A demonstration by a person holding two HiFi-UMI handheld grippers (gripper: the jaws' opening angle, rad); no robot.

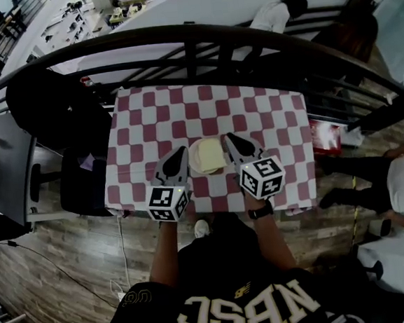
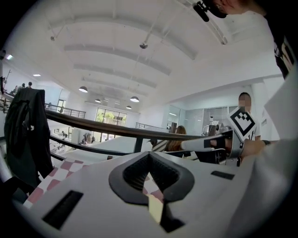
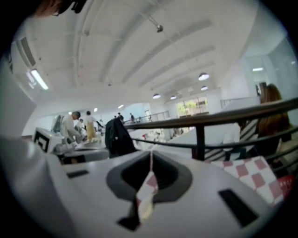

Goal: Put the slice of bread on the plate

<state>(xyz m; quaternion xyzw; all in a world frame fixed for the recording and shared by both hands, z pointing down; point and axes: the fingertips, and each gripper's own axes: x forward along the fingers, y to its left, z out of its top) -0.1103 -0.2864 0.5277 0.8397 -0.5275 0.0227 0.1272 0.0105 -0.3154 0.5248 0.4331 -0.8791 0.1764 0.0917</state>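
Observation:
A pale slice of bread (image 1: pixel 211 156) lies on a round cream plate (image 1: pixel 195 149) near the front of the red-and-white checkered table (image 1: pixel 204 108). My left gripper (image 1: pixel 182 150) hovers just left of the plate, jaws shut and empty; in its own view the left gripper (image 2: pixel 149 154) points over the table toward the railing. My right gripper (image 1: pixel 229 136) hovers just right of the plate, and in its own view the right gripper (image 3: pixel 151 152) is shut on nothing. Both are lifted off the cloth. The right gripper (image 2: pixel 210 143) also shows in the left gripper view.
A black curved railing (image 1: pixel 191 35) runs past the table's far edge. A chair with a dark jacket (image 1: pixel 57 107) stands at the left, beside a dark table (image 1: pixel 3 175). A red object (image 1: pixel 324 138) lies on the floor at the right, near a person's legs (image 1: pixel 371 170).

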